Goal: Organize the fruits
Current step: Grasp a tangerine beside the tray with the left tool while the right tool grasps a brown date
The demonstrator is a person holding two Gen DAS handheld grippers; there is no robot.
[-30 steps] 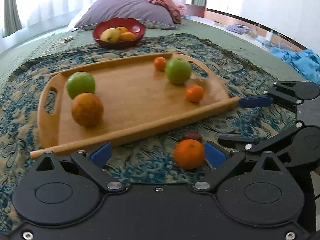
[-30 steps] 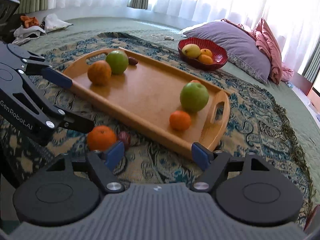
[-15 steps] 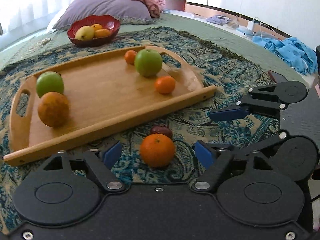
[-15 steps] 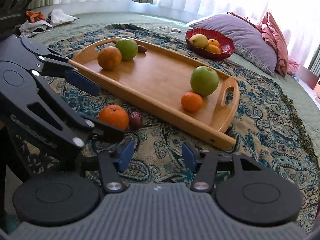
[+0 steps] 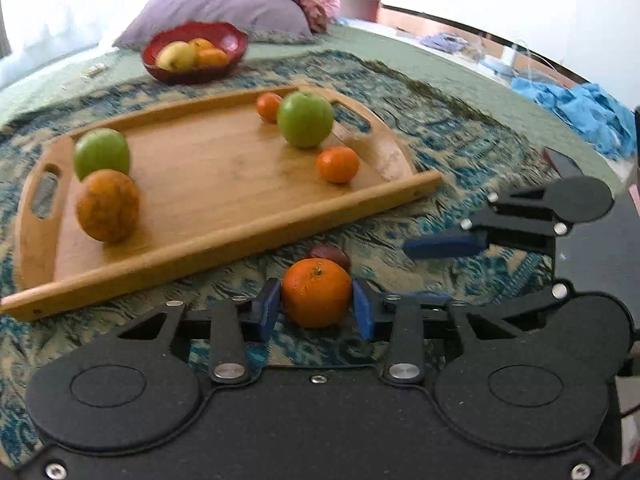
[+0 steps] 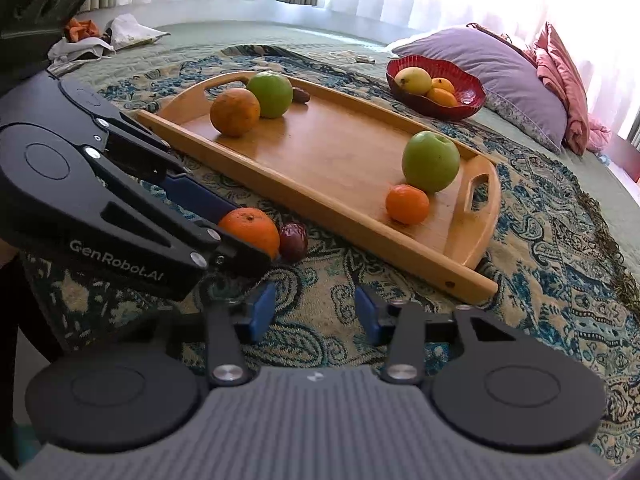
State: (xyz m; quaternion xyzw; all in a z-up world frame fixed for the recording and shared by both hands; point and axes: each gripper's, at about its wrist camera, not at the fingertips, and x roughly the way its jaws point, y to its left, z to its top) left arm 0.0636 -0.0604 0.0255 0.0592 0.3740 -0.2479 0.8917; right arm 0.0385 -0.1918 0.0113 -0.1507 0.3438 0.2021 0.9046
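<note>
My left gripper is shut on an orange that sits on the patterned blanket in front of the wooden tray; the same orange shows in the right wrist view. A dark date lies just behind it. The tray holds two green apples, a large orange and two small oranges. My right gripper is open and empty, low over the blanket right of the left one.
A red bowl with a yellow fruit and oranges stands behind the tray by a purple pillow. Another date lies at the tray's far edge. Blue cloth lies at the bed's right side.
My left gripper moved onto the loose orange and closed on it. My right gripper drew back from the tray and narrowed its opening.
</note>
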